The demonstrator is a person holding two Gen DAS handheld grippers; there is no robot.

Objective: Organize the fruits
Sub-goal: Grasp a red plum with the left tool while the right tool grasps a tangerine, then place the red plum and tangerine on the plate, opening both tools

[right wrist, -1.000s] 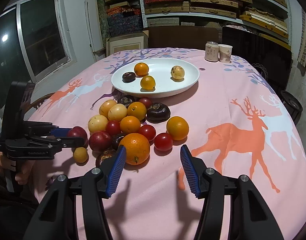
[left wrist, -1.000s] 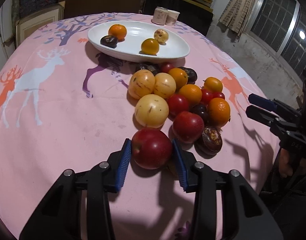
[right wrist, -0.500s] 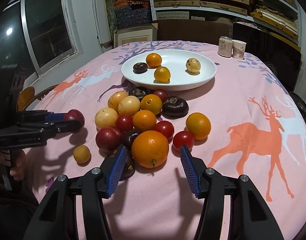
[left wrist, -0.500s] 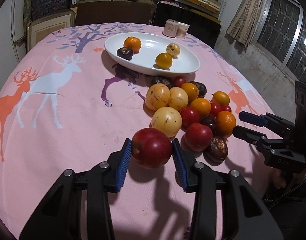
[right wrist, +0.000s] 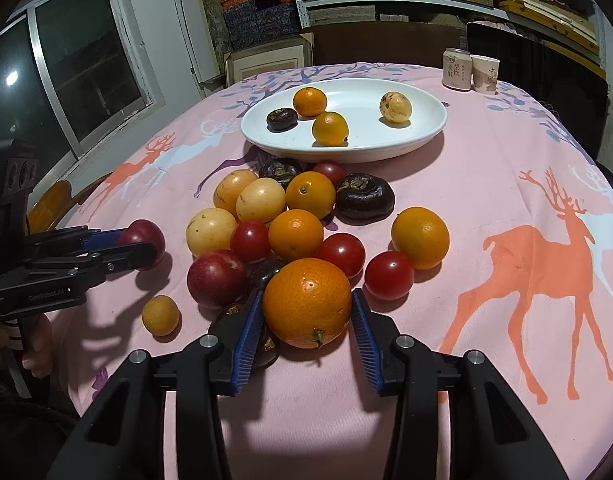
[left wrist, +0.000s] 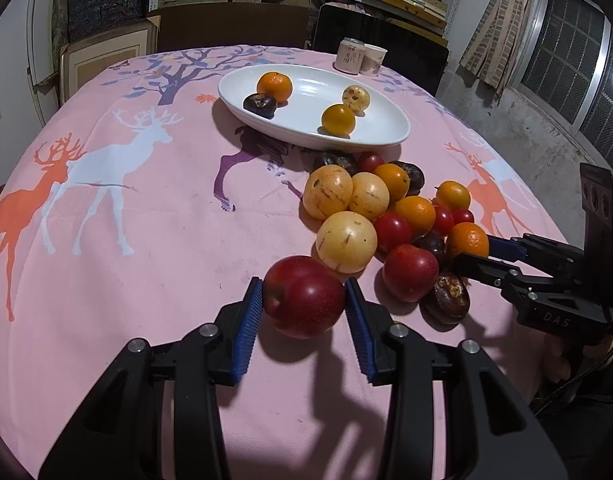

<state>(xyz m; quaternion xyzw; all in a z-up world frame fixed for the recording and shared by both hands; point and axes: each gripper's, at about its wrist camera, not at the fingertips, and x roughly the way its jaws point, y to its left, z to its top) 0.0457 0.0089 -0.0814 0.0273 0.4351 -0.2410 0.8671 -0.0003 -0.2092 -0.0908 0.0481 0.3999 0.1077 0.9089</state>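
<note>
My left gripper (left wrist: 304, 300) is shut on a dark red plum (left wrist: 304, 298) and holds it above the pink cloth, left of the fruit pile; it also shows in the right wrist view (right wrist: 144, 244). My right gripper (right wrist: 306, 308) is open with a large orange (right wrist: 308, 302) between its blue pads, at the pile's near edge. The pile holds several oranges, yellow fruits, red tomatoes and dark fruits. A white oval plate (left wrist: 386, 136) (right wrist: 426, 132) behind the pile holds several fruits.
A can (right wrist: 457, 68) and a paper cup (right wrist: 484, 74) stand at the table's far edge. A small yellow fruit (right wrist: 160, 315) lies apart at the pile's left. Shelves and a window surround the round table.
My left gripper has lifted the red plum off the cloth and drawn back. My right gripper has moved forward so the large orange now sits between its open pads.
</note>
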